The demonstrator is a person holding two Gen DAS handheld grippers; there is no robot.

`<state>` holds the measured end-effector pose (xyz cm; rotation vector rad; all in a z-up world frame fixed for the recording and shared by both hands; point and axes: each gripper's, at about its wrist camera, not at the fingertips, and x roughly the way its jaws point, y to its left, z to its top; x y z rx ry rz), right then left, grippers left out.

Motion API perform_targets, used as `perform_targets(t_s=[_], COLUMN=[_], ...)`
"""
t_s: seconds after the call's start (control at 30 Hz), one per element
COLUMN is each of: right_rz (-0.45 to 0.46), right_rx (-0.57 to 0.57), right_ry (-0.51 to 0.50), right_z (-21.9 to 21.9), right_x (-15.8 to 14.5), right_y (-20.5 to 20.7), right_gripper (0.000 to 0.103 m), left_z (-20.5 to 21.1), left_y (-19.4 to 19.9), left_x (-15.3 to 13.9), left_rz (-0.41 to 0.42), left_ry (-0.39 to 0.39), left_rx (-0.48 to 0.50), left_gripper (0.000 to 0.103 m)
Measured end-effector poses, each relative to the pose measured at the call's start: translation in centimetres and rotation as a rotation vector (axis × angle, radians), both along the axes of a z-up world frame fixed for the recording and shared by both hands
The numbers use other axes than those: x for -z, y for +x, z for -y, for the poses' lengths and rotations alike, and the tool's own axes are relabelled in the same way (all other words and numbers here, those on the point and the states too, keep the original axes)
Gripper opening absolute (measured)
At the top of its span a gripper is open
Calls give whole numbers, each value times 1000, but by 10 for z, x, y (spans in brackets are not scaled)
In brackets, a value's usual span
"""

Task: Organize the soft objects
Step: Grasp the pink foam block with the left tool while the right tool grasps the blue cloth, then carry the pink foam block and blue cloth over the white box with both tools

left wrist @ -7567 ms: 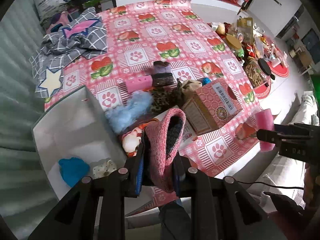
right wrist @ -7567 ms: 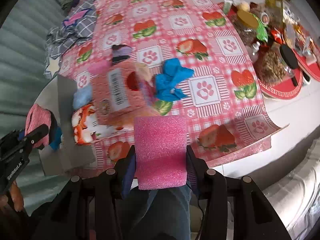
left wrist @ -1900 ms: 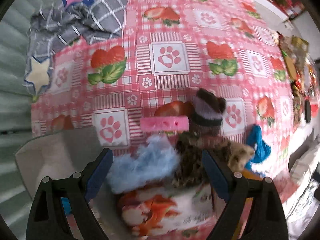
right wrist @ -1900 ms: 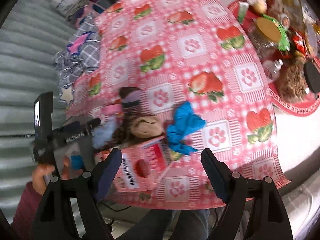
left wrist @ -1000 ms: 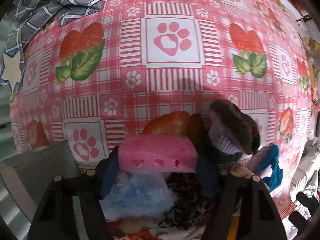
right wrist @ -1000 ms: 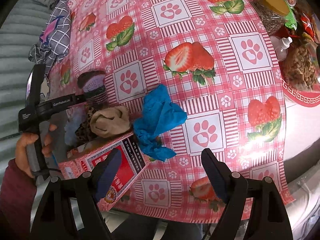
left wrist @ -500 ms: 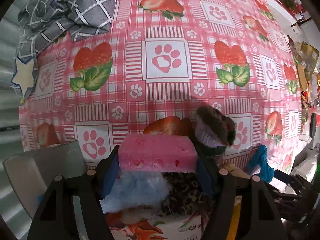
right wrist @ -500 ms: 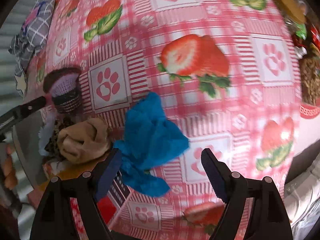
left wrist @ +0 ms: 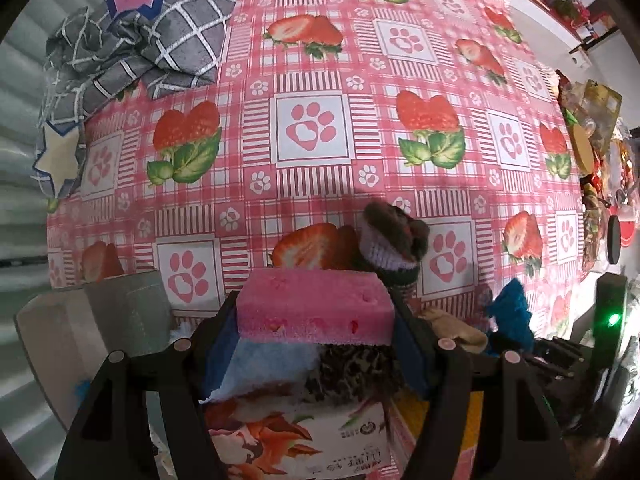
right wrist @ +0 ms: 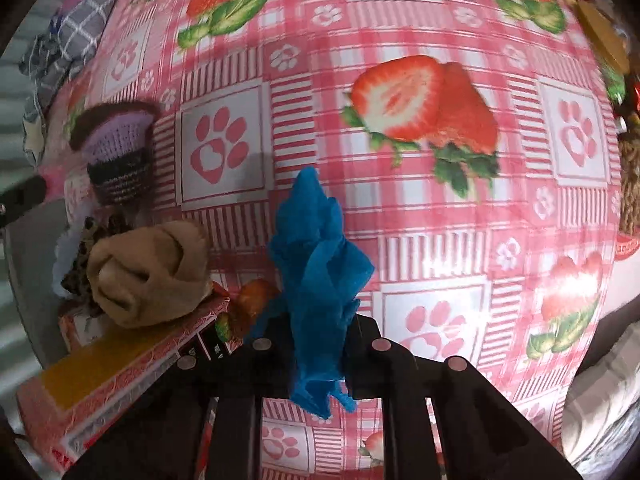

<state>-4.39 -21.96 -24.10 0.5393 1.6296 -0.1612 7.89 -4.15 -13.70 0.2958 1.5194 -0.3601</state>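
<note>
My left gripper (left wrist: 314, 334) is shut on a pink sponge (left wrist: 314, 306) and holds it above a pale blue fluffy piece (left wrist: 264, 364) and a leopard-print cloth (left wrist: 356, 368). My right gripper (right wrist: 320, 344) is shut on a crumpled blue cloth (right wrist: 316, 264), whose top stands up over the tablecloth. A knitted brown and lilac hat (left wrist: 394, 242) (right wrist: 118, 148) lies just beyond the sponge. A tan rolled cloth (right wrist: 148, 272) rests on a pink carton (right wrist: 112, 360).
A grey open bin (left wrist: 80, 332) stands at the lower left. A flowered tissue pack (left wrist: 296, 436) lies under the left gripper. A grey checked blanket (left wrist: 136, 36) lies at the far left. Jars and food items (left wrist: 592, 152) crowd the right edge of the strawberry tablecloth (left wrist: 312, 128).
My right gripper has closed on the blue cloth, which it was open above before. My left gripper has lifted the pink sponge a little higher.
</note>
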Motion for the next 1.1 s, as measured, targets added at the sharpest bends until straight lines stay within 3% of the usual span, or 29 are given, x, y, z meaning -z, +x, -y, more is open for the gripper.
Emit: perform_targets(t_s=[0.47,0.83,1.1], right_rz=[97,168,195], right_rx=[124,155,156], right_ry=[6,-24,-34], right_z=[41,23,6], right_x=[-59,-110,-126], right_y=[-37,-58,-67], right_gripper=[17,17,17], left_z=[-11,-39,-58], left_y=[-18,-47,-80], left_x=[-23,-48,-60], left_rz=[76,83,67], left_ry=[-43,-86,-111], left_rx=[40,23,54], left_gripper=[73,73,73])
